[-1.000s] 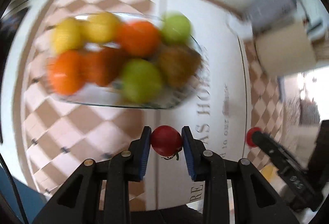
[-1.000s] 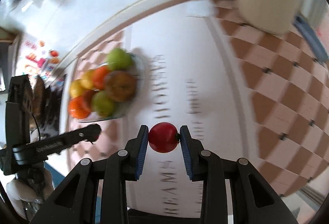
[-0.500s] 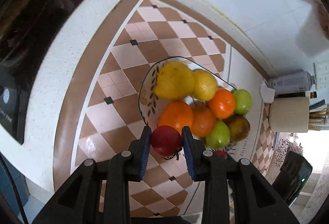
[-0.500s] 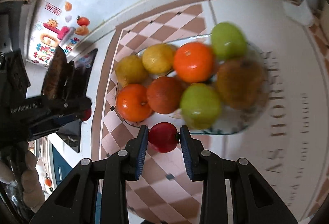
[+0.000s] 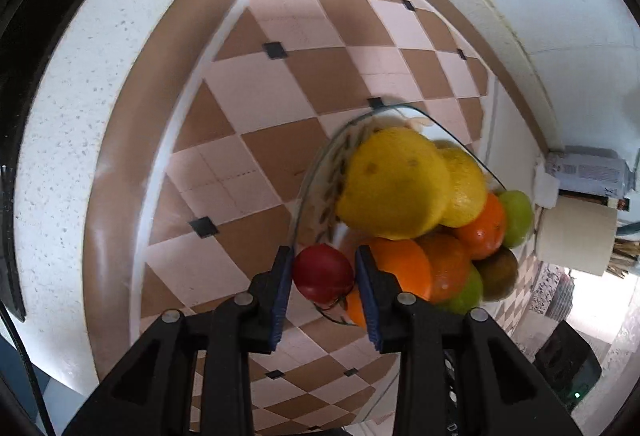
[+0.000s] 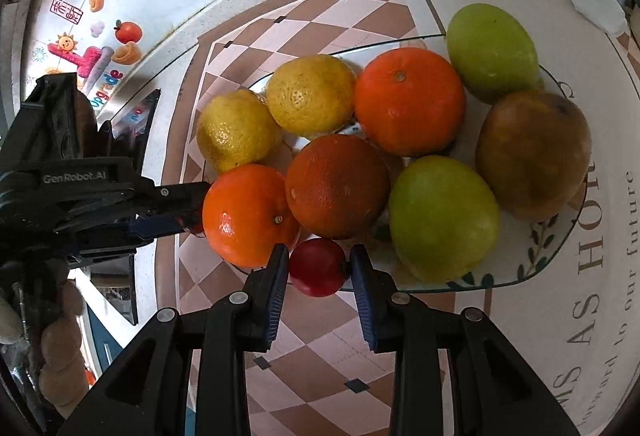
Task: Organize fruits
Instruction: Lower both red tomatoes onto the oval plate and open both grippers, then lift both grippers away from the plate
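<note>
Tiled counter (image 6: 320, 376), glass plate (image 6: 560, 236) crowded.
Each hand-held gripper pinched a red fruit; right hand-held gripper (image 6: 318, 268) at near rim, left hand-held gripper (image 5: 323, 274) at left.

Ahead of the right gripper (image 6: 319, 268), the glass plate (image 6: 552, 254) is packed: an orange (image 6: 250, 214) presses against its left finger, a darker orange (image 6: 338, 186) sits straight ahead and a green apple (image 6: 442, 218) just beyond its right finger, leaving only the plate's near rim bare between the fingers. Ahead of the left gripper (image 5: 323, 274), an orange (image 5: 402, 268) touches the right finger and a lemon (image 5: 394, 182) blocks the way beyond. Left of those fingers the checked countertop (image 5: 256, 88) lies open.
</note>
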`<state>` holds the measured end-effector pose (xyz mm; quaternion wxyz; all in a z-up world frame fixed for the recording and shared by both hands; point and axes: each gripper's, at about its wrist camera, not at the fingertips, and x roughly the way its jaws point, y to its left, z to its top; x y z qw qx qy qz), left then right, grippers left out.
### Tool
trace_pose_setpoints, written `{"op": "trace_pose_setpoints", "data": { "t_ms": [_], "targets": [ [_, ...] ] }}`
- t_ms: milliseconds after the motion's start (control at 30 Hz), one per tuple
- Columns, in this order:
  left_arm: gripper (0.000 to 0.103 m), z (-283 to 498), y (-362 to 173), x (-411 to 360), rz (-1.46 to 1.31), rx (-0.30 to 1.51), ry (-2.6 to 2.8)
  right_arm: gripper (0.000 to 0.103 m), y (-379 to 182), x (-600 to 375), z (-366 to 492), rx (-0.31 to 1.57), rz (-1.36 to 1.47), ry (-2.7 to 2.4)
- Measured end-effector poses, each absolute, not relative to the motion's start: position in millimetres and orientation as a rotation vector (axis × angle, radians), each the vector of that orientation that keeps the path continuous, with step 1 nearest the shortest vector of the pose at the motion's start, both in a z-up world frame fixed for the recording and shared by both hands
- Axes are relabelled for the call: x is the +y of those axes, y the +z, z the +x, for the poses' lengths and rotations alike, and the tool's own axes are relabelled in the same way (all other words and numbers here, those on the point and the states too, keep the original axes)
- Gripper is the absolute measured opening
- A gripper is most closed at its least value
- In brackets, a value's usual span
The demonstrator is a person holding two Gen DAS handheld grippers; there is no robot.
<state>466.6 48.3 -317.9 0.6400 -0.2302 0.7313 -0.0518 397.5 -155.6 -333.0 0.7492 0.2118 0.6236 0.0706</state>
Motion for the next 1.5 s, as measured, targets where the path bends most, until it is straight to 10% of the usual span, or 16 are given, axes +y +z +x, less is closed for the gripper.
{"op": "trace_pose_setpoints", "data": {
  "t_ms": [167,467,1500],
  "targets": [
    [0.037,468,-319,48,-0.496,1.687,-0.132,0.057,-333,-158,397,1.384,0.470,0.134],
    [0.086,452,-288,48,-0.214,1.593,-0.107,0.082,-303,-168,374,1.347,0.398,0.086],
    [0.087,240,-88,-9,0.042,1.057,-0.031,0.096,-88,-227,186,0.988,0.143,-0.060]
  ]
}}
